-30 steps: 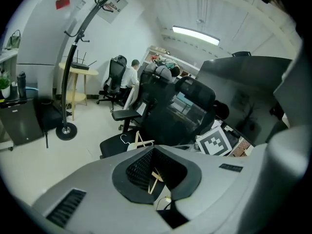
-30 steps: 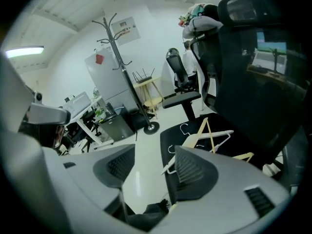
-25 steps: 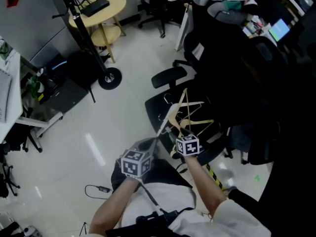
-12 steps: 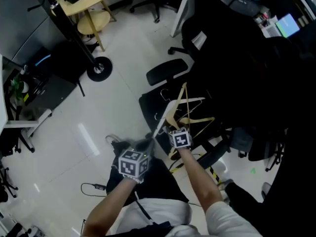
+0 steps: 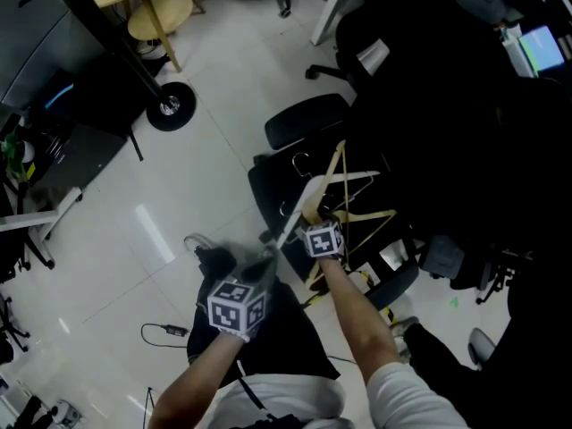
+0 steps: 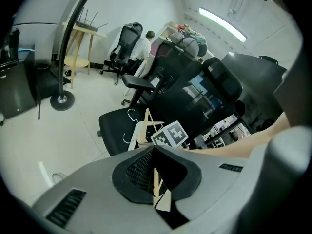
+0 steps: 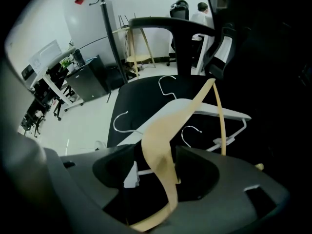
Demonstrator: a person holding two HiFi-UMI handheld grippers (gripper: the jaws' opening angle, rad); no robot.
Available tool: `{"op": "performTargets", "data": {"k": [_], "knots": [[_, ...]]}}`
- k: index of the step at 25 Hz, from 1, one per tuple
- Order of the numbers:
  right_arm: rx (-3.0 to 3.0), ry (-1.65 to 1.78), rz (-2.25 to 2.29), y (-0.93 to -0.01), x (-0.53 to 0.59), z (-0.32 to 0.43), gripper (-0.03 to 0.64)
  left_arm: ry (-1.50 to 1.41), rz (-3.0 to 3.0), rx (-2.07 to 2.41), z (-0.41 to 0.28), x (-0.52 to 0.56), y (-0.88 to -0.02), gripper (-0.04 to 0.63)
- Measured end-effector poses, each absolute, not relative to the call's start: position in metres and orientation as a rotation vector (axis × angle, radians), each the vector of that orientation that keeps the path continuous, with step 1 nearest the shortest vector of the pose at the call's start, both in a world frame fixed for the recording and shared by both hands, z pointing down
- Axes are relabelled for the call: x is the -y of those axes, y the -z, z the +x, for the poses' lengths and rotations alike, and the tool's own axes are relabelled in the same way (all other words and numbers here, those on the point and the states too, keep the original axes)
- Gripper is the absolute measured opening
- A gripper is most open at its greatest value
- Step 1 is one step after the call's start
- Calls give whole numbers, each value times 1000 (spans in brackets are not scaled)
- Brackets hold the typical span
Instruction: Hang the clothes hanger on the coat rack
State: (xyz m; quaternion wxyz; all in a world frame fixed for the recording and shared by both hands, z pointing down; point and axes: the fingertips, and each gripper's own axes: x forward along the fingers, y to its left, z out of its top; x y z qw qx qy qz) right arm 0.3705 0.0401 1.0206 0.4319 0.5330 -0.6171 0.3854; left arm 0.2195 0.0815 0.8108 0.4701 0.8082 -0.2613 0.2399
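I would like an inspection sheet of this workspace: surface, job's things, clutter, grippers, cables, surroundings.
Surface: black chair seat, pale floor around it.
Job's things: wooden hanger tilted up above seat; coat rack stands apart.
Clutter: white hangers on seat.
Grippers: right gripper shut on wooden hanger; left gripper shut on thin wooden strip.
Cables: one loose cable on floor.
Surroundings: office chairs, round wooden table.

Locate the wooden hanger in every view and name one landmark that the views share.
Head view: wooden hanger at centre, rising from the right gripper over the black chair seat.
Left gripper view: thin beige strip left of centre, standing over the seat.
Right gripper view: centre foreground, clamped between the fingers.
Shared landmark: the black chair seat beneath it.
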Motion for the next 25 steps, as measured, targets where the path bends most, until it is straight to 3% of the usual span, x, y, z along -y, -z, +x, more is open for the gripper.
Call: {"op": "performTargets", "data": {"k": [13,25], "knots": [[1525,-966,1236,-1045,-44,369,250,-559,1911,652,229,-84,-825,-3],[1640,-850,1315,-974,-54,370,218,-533,1925,681,228,-81,-805,-3]]}}
